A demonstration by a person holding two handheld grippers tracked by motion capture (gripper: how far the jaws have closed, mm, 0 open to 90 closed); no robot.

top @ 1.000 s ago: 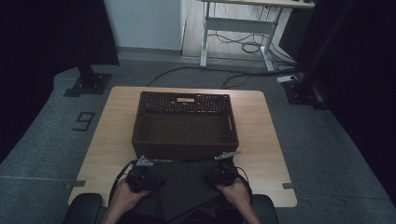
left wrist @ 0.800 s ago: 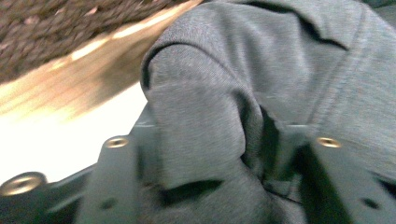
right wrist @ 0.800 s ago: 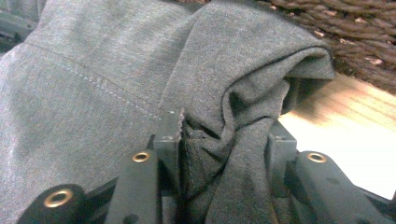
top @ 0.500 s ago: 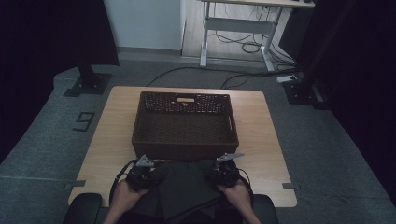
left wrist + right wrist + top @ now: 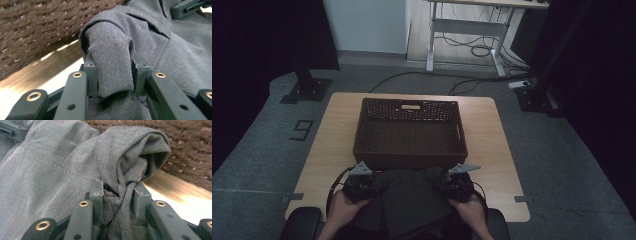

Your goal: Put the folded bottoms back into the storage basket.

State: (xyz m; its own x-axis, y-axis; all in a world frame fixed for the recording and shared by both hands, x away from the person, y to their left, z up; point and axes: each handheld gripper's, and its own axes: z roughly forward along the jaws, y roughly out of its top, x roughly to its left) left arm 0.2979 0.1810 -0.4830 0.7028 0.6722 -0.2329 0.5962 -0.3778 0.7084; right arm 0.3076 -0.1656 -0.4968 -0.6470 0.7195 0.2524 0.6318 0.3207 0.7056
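**Two grips locked, and the garment comes up off the table**

Both grippers now pinch the dark grey garment (image 5: 412, 200), one at each upper corner. A second ago it lay slack at the near edge of the table (image 5: 337, 130); now its top edge is stretched between the two hands and sits just shy of the wicker basket (image 5: 410, 132), which stands at twelve o'clock from the cloth.

Left gripper (image 5: 361, 186), at nine o'clock of the garment: its jaws have just been closing, and in the left gripper view a thick fold of fabric (image 5: 112, 65) is clamped between the pads. Right gripper (image 5: 457, 184), at three o'clock: jaws likewise just closing, with a bunched wad of cloth (image 5: 120, 195) squeezed between them in the right gripper view.

Both hands ride higher than before, and the cloth lifts with them. I'd judge the pick-up done and the carry toward the basket about to begin; the lower half hanging over the near edge could drag.
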